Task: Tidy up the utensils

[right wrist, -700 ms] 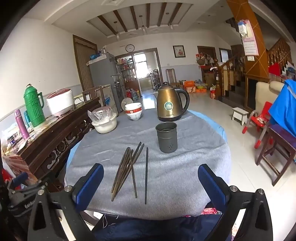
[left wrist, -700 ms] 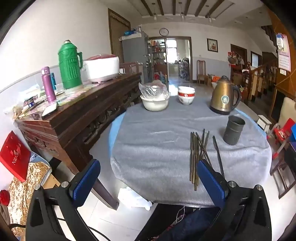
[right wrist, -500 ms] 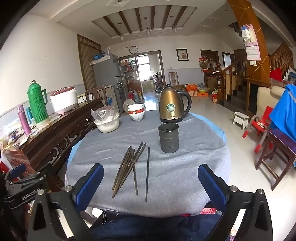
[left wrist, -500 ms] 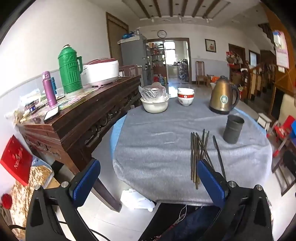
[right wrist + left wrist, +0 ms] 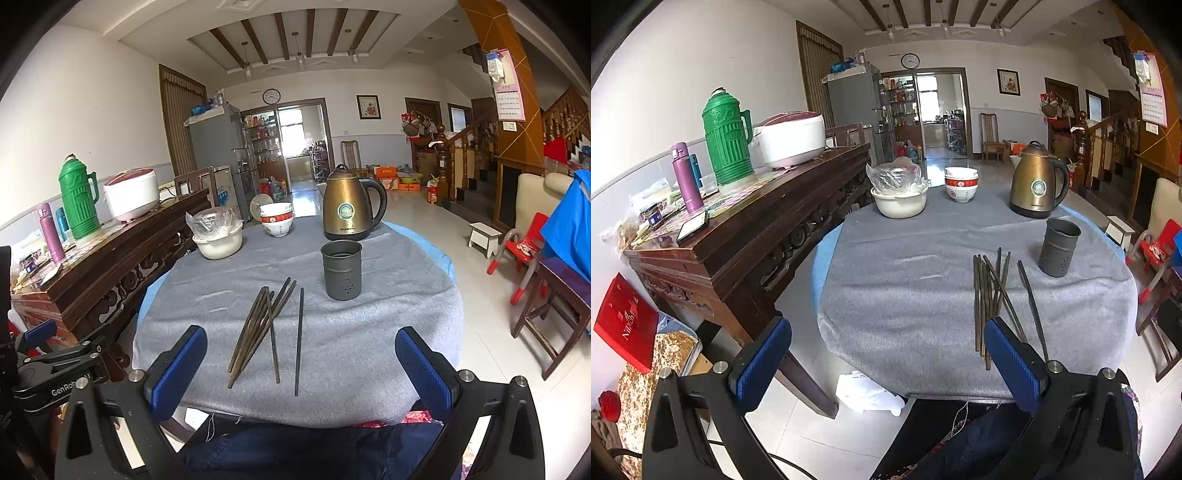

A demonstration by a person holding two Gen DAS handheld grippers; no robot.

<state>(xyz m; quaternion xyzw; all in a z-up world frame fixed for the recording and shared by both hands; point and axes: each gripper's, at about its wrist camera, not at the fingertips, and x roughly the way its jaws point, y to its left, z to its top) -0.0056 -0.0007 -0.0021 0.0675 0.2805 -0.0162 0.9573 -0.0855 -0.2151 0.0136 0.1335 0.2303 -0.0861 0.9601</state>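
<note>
— On the round table (image 5: 388,332), under the grey cloth, what lies nearest?

— A loose bundle of dark chopsticks (image 5: 258,325), lengthwise from near to far, some crossing each other. One single chopstick (image 5: 299,339) lies apart, just right of the bundle.

— And the holder?

— The grey metal chopstick holder (image 5: 341,269) stands upright, beyond the chopsticks and slightly right, with small holes near its base. It looks empty, though its inside is too dark to be sure.

— The claws?

— The right gripper (image 5: 301,365) hovers over the near table edge, blue pads spread wide, nothing between them. The left gripper (image 5: 886,358) sits further left, equally wide apart and holding nothing; its right finger overlaps the chopsticks' near ends in that view.

— Farther back?

— A bronze electric kettle (image 5: 349,208) behind the holder, stacked bowls (image 5: 277,219) to its left, and a white basin (image 5: 218,242) with a plastic bag further left.
</note>
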